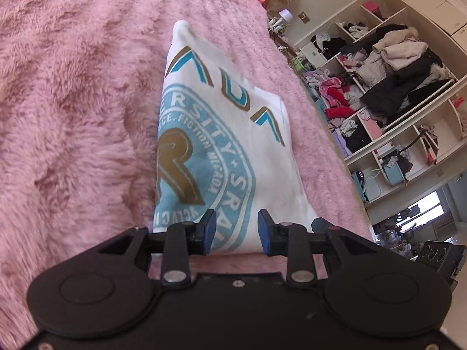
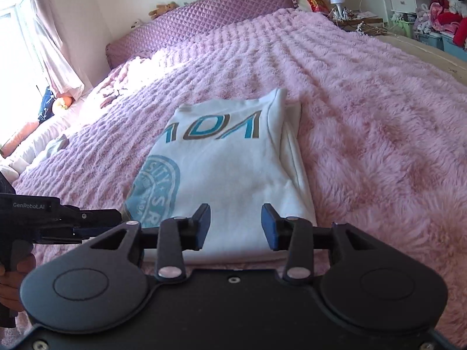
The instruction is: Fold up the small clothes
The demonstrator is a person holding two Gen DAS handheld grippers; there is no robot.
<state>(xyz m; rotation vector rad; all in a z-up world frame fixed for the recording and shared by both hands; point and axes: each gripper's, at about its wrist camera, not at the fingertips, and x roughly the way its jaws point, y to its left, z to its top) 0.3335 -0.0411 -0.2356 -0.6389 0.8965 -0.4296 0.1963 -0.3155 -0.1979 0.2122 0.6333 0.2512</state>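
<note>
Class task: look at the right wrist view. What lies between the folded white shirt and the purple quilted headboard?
Only bare pink fluffy blanket lies between the white shirt and the headboard; the right wrist view shows it.

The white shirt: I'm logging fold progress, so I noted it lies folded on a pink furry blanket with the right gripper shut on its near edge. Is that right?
Not quite. The white shirt does lie folded on the pink furry blanket, but the right gripper is not shut on it: the right wrist view shows its fingers standing apart above the near edge, holding nothing.
</note>
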